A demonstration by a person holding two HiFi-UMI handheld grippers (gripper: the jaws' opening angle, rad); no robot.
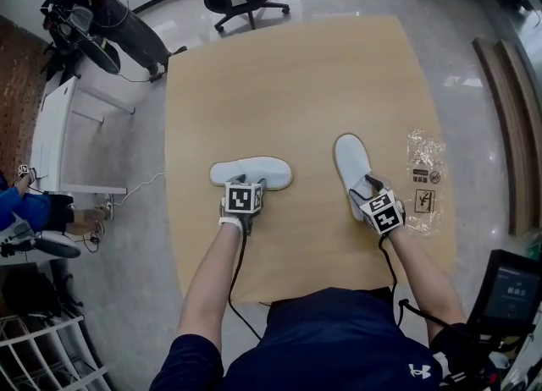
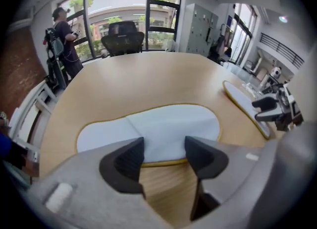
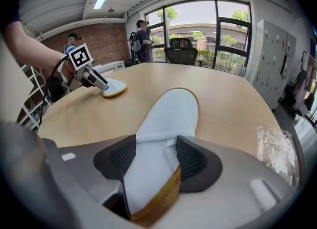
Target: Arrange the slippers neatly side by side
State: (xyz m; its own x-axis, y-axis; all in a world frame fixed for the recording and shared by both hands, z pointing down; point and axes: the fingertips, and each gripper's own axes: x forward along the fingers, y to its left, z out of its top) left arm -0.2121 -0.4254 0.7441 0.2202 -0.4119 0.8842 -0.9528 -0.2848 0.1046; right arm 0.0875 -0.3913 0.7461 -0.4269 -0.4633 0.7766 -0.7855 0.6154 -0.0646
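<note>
— Where are the two white slippers?
— On the wooden bench (image 1: 288, 85), well apart. The left slipper (image 1: 251, 173) lies crosswise; the right slipper (image 1: 351, 162) lies lengthwise, near a plastic wrapper (image 1: 424, 179).
— And the claws?
— The left claw (image 2: 164, 146) gapes, tips at its slipper's near edge. The right claw (image 3: 156, 143) clamps its slipper's heel.

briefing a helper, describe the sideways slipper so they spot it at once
On the wooden table, two white slippers lie near the person's edge. The left slipper sits just beyond the left gripper. Unlike the right slipper, whose toe points away from the person, it lies crosswise.
</note>
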